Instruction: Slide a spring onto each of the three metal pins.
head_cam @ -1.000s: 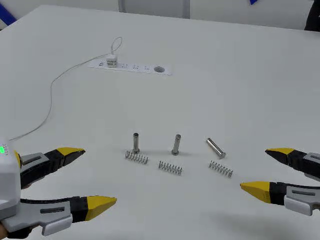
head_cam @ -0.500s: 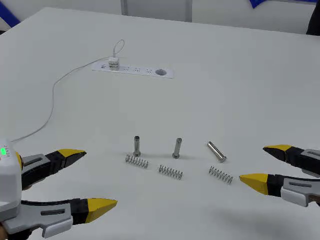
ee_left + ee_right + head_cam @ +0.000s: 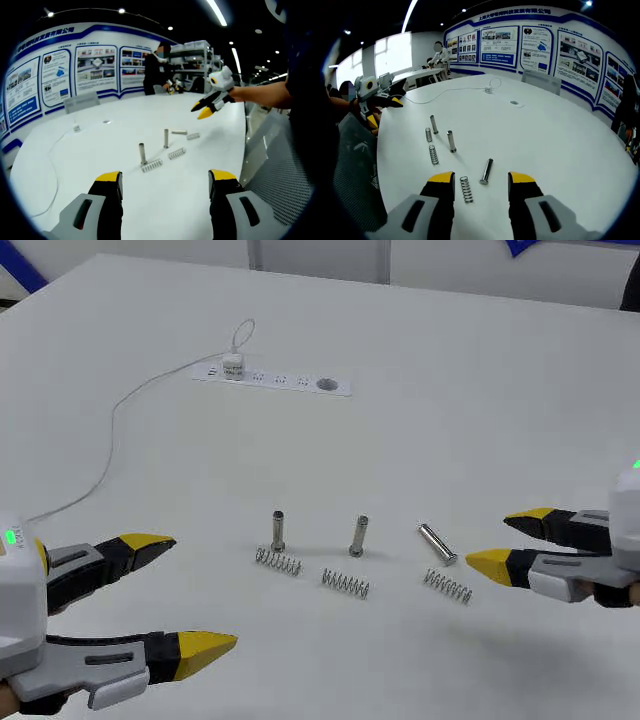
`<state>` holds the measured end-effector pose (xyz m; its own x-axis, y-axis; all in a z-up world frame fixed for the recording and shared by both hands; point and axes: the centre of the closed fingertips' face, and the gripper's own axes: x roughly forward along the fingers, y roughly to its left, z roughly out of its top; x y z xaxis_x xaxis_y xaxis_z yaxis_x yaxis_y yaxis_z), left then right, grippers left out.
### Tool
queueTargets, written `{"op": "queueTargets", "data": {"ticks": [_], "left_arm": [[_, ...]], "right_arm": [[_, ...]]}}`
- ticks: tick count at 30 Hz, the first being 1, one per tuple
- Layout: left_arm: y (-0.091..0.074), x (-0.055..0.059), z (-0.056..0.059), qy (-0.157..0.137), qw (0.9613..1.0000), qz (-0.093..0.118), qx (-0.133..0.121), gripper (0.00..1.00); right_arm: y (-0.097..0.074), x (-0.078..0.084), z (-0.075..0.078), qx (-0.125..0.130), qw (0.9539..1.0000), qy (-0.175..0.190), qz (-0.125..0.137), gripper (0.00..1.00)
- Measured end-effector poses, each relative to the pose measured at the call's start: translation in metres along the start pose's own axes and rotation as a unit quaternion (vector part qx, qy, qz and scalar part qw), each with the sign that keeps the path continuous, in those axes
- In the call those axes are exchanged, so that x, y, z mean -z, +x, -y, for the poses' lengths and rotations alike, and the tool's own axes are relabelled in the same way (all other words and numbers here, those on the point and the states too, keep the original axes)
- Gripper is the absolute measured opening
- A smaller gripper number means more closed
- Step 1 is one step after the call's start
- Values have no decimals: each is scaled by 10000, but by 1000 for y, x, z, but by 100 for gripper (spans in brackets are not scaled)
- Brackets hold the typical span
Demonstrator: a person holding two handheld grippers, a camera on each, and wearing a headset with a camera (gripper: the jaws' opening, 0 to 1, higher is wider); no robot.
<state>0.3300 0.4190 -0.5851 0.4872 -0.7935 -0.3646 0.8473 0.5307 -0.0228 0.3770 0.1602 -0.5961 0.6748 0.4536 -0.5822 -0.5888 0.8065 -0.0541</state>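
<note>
Springs (image 3: 345,583) are laid in a row at lower centre, each just beside one of three pins (image 3: 358,536) on the white desk (image 3: 450,420); the rightmost pin lies flat. The left gripper (image 3: 205,590), lower left, and right gripper (image 3: 487,540), right edge, are held spread, empty. The flat pin could be rolled away by an off-centre pinch. Lettering on the wall posters (image 3: 540,45) seems Chinese, too small to be read.

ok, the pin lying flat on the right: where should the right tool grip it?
Likely the shaft near its wider, nearer end, from above with the right tool. The lying pin rests flat, roughly in line with the open jaws, so they close across the round shaft, leaving the far end free for the nearby spring.
</note>
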Motion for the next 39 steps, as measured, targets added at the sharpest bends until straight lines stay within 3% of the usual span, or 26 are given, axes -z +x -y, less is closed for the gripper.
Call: {"op": "queueTargets", "data": {"ticks": [12, 21, 39], "left_arm": [[0, 0, 0, 1, 10000, -12, -11, 71], [-1, 0, -1, -8, 10000, -25, -19, 70], [0, 3, -2, -43, 10000, -51, -18, 68]], "right_arm": [[35, -6, 12, 154, 9990, -127, -408, 32], [62, 6, 16, 172, 9966, 15, -807, 26], [91, 21, 21, 310, 9900, 129, -1368, 15]]}}
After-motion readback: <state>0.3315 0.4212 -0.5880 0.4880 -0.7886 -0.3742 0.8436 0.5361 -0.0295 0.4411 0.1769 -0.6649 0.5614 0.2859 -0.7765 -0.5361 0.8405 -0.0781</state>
